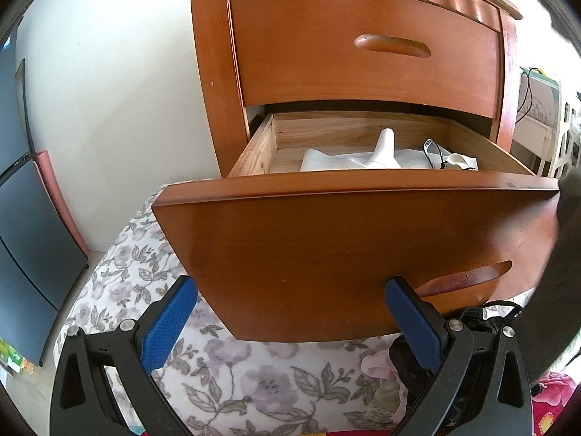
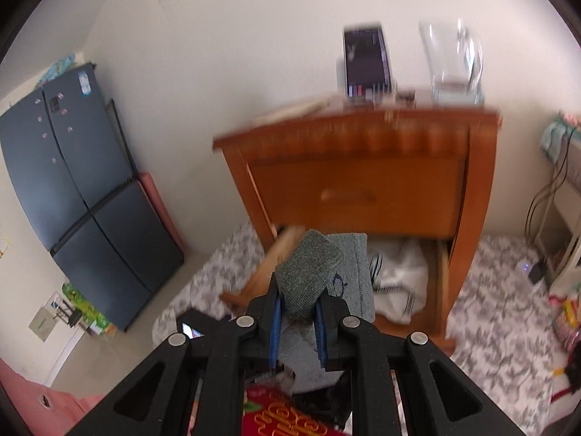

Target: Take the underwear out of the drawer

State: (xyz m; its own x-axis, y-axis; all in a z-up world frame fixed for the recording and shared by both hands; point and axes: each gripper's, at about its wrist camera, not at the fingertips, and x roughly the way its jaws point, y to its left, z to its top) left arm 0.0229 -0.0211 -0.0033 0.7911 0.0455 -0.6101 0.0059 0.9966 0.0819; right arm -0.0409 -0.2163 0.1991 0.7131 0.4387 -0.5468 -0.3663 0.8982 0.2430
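Note:
A wooden nightstand has its lower drawer pulled out; the same drawer shows in the right wrist view. White cloth and a white tube-shaped item lie inside it. My left gripper is open, low in front of the drawer's front panel, holding nothing. My right gripper is shut on grey underwear, held up in front of the drawer; part of the grey cloth hangs below the fingers. More white cloth stays in the drawer.
A floral bedsheet lies under the drawer, with pink and dark garments at the right. The upper drawer is closed. A dark fridge stands left. A glass jug and a dark box sit on the nightstand.

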